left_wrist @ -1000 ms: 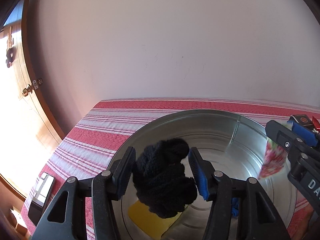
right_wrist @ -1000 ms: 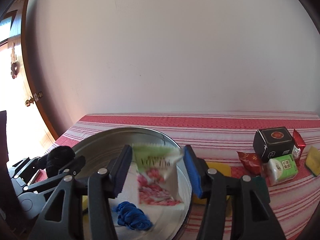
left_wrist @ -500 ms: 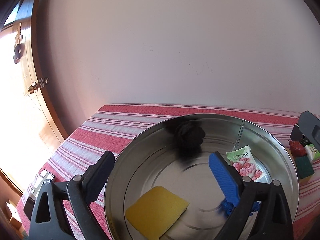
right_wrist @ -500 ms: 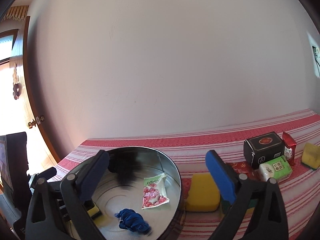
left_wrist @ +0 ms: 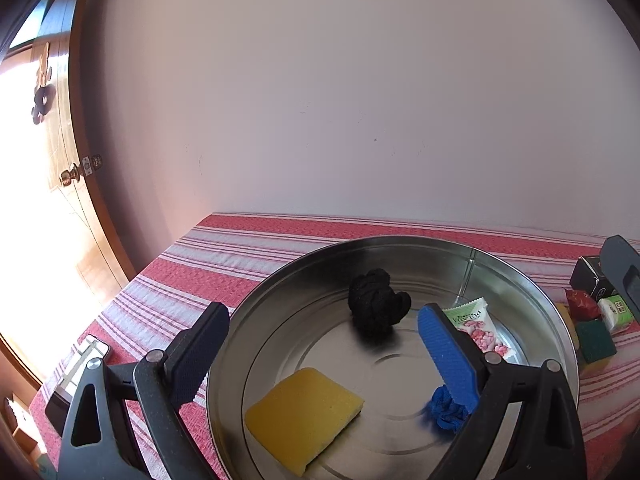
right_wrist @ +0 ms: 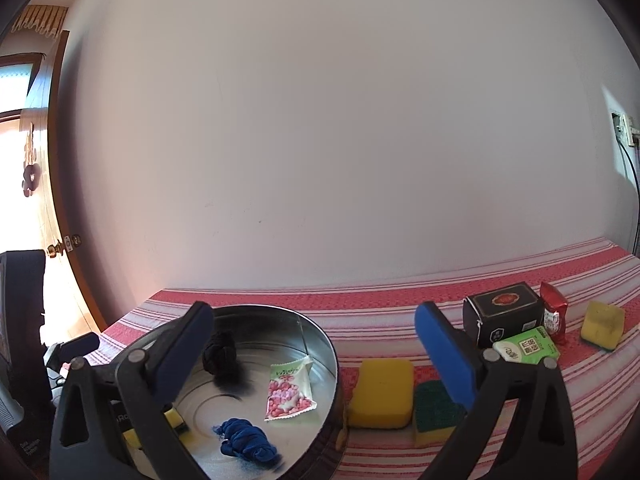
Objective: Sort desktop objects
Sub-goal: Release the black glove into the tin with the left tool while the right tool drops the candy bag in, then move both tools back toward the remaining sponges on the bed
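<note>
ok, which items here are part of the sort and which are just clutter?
Job: metal tub, black sock ball, blue sock ball, snack packet, yellow sponges, black box, green tissue pack.

Lying about: phone, door.

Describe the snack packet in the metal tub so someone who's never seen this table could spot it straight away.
Find the round metal tub on the red striped tablecloth. Inside it, by the far-right wall, lies the snack packet. It is the only flat printed item there: white with a green top and pink pieces, unlike the black bundle, blue bundle and yellow sponge.

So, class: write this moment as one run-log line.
left claw: open, empty | right claw: open, empty | metal tub: holds black sock, blue sock, snack packet, yellow sponge
</note>
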Demonstrator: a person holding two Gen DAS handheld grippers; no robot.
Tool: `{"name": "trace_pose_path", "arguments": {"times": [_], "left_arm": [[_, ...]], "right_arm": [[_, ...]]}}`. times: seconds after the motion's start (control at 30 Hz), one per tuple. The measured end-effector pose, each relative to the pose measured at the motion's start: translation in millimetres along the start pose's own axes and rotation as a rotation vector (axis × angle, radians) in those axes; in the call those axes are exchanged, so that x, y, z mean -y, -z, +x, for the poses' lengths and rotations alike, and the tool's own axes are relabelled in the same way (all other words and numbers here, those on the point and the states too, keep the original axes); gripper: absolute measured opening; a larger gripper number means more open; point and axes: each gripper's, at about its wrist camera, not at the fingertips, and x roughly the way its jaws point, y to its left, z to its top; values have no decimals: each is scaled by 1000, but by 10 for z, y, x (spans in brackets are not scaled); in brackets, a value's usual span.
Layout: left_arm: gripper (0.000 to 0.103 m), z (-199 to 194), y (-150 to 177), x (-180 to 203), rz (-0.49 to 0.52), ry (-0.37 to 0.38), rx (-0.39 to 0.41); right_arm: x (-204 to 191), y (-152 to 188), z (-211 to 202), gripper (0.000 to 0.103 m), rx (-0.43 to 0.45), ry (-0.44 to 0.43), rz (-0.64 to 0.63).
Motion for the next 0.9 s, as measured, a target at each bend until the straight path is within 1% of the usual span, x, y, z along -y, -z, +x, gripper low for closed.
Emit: {"name": "trace_pose_path", "arguments": {"times": [0.23,0.37,0.5,0.63,0.73,0.8,0.9], "left_arm": [[97,-189,34,175,17,19,34],[97,-280,96,327,26,26,61],[97,-369,180,498,39,26,100],[97,-430,237,661,53,63,122],[97,-475,306,798,91,80,143],[97,-473,337,880,112,95,141],[97,-448,358,959,107,130,114]], "right_arm": [[186,17,-107,102,17,68,-8],[297,21,-223,102,41,115,-37],[416,50,-280,102,26,144,-52],[515,55,-355,102,24,167,-60],[572,89,-345,102,14,182,-80],[606,110,-348,102,2,201,-112],[692,125,-364,102,-5,232,-144]]}}
